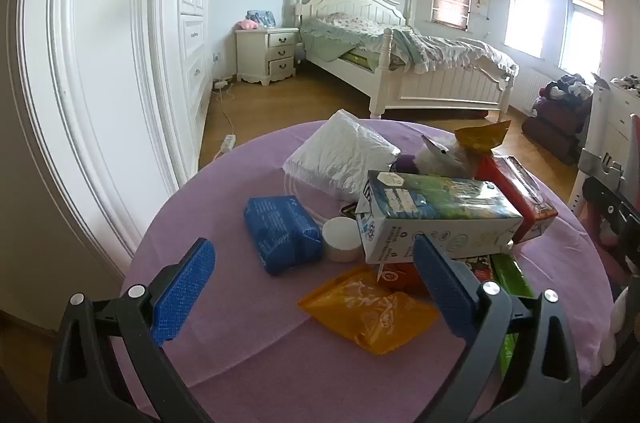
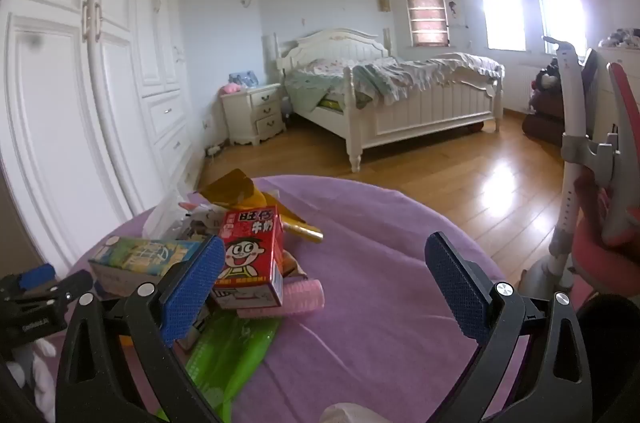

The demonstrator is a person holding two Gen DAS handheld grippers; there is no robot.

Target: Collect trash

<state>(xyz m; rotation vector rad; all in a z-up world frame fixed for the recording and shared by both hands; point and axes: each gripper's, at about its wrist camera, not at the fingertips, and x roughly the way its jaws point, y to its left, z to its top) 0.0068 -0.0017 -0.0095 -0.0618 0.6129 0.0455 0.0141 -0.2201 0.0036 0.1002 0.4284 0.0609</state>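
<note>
Both of my tongs stand wide apart and hold nothing. My left tongs hang low in the frame over the purple tabletop, with the trash heaped just ahead; my right tongs sit at the bottom of their view, the heap at centre left and bare cloth between the pads.

In the left view, the milk carton lies on its side at centre right, on top of other wrappers. I judge it light and probably empty, stiff along its edges but easy to crush across the flat faces, so I would close across its narrow width near the middle. The blue packet at centre looks soft and squashy; a grip across its short side should hold. The orange pouch at lower centre is thin, flat and likely slippery, so I would pinch a raised edge. The small white tub between packet and carton looks rigid and round, and could roll. The white plastic bag above it is limp; any bunched fold will do.

In the right view, the red drink box at centre left leans on a pink roller, above a green wrapper.
</note>
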